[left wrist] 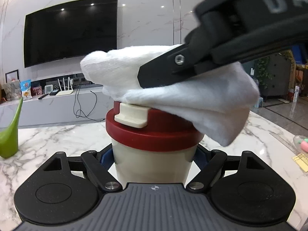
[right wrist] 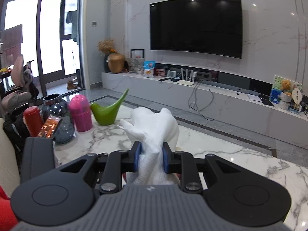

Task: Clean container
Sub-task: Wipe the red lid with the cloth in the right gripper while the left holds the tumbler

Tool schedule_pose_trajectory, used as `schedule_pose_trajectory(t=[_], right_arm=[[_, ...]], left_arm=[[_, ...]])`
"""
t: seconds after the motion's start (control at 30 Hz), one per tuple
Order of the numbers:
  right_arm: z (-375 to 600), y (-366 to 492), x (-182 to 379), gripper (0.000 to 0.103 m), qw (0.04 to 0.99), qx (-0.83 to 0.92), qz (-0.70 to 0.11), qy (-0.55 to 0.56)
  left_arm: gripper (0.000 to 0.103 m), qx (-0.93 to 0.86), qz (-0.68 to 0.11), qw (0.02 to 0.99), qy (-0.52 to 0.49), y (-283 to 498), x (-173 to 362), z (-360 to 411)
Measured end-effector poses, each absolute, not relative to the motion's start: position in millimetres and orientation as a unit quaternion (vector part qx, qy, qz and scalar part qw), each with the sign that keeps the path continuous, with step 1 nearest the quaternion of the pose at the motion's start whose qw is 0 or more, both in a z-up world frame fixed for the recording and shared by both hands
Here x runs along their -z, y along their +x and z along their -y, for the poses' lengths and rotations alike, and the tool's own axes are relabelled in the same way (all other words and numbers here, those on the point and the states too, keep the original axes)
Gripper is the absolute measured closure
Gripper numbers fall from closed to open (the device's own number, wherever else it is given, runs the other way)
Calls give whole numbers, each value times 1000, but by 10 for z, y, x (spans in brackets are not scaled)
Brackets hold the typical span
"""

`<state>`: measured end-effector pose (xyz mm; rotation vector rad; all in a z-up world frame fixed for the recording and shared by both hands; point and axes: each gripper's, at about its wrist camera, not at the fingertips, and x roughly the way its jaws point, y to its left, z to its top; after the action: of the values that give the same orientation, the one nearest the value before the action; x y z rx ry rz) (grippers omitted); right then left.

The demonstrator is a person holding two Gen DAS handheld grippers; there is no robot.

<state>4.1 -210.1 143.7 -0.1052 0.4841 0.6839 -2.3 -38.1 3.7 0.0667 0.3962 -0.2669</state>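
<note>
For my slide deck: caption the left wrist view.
Left gripper clamps a cream container with dark red lid while the right gripper presses a folded white cloth onto it.

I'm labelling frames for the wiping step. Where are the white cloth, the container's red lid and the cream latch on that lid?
white cloth (left wrist: 184, 104): left wrist view, on its folded middle below the black finger.
red lid (left wrist: 154, 130): left wrist view, on its front rim.
cream latch (left wrist: 131, 115): left wrist view, on its flat top.
</note>
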Motion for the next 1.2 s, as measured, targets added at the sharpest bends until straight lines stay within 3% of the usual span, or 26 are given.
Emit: schedule_pose_trajectory(t=[0.27, 0.9, 1.2], right_arm=[[2103, 100, -1397, 77, 941, -237, -224, -91], [2049, 27, -1452, 77, 907, -338, -248, -41], [2056, 44, -1423, 77, 919, -307, -243, -52]], left_arm=[[23, 140, -189, 970, 60, -23, 3, 474], [23, 140, -193, 970, 48, 36, -3, 403], [23, 143, -191, 970, 55, 1, -30, 395]])
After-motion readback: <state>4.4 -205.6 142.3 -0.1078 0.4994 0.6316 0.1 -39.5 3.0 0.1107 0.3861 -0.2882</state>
